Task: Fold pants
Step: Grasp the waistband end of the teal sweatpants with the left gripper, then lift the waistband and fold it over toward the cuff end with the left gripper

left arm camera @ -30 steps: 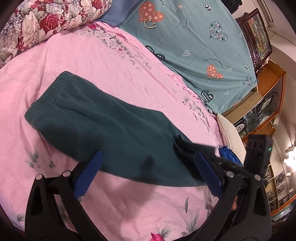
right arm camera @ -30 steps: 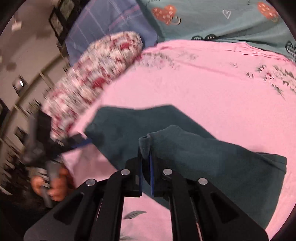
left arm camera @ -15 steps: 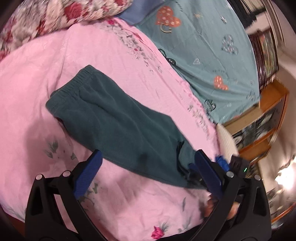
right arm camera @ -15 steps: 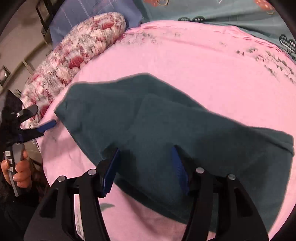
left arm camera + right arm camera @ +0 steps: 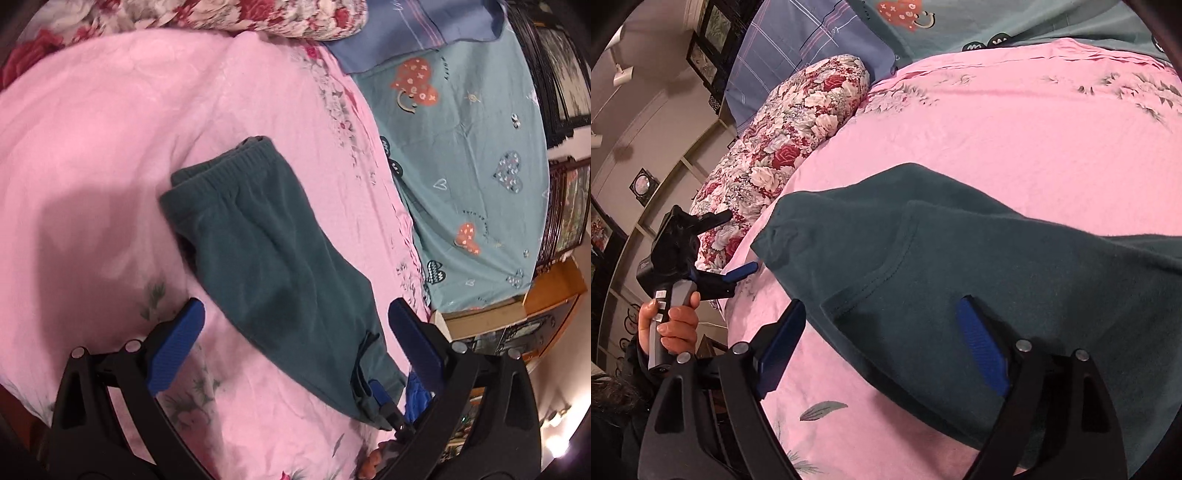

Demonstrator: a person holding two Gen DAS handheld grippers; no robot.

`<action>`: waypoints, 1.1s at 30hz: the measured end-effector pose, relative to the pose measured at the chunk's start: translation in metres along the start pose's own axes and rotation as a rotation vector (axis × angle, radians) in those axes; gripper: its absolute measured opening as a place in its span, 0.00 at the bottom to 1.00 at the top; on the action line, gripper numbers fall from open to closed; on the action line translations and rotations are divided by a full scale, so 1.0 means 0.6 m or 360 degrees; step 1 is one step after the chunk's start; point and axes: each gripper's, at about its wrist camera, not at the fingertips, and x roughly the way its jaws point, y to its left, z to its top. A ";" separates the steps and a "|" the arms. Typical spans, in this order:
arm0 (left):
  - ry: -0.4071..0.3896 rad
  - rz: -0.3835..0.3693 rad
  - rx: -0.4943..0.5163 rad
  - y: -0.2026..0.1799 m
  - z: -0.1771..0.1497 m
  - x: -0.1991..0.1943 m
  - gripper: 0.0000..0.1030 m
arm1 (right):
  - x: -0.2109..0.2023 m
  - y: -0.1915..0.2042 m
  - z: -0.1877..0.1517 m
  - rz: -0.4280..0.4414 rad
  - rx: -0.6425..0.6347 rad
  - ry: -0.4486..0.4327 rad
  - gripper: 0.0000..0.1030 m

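My right gripper (image 5: pixel 882 343) is opening over the hem end of the green pants (image 5: pixel 280 266), lying lengthwise on the pink blanket (image 5: pixel 110 122), waistband far from my wide-open left gripper (image 5: pixel 295 339).

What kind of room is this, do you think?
Most likely a bedroom: a bed under a pink bedspread, a flowered pillow at its head, and green pants laid out on it. Framed pictures hang on the wall.

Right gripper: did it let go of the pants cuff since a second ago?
Yes. The right gripper was pinching the dark green fleece pants; its jaws are now opening, astride the cloth lying flat on the pink bedspread.
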 end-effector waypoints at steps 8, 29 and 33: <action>-0.0127 -0.0015 -0.0091 -0.001 0.057 0.035 0.98 | -0.006 -0.003 -0.009 0.0017 -0.0009 -0.0006 0.87; -0.0075 0.0062 0.0151 -0.056 0.040 0.033 0.15 | -0.071 -0.068 -0.010 0.0039 0.0295 -0.0317 0.89; -0.0088 0.0133 -0.0030 -0.002 0.045 0.019 0.65 | -0.071 -0.071 -0.008 0.0041 0.0306 -0.0286 0.89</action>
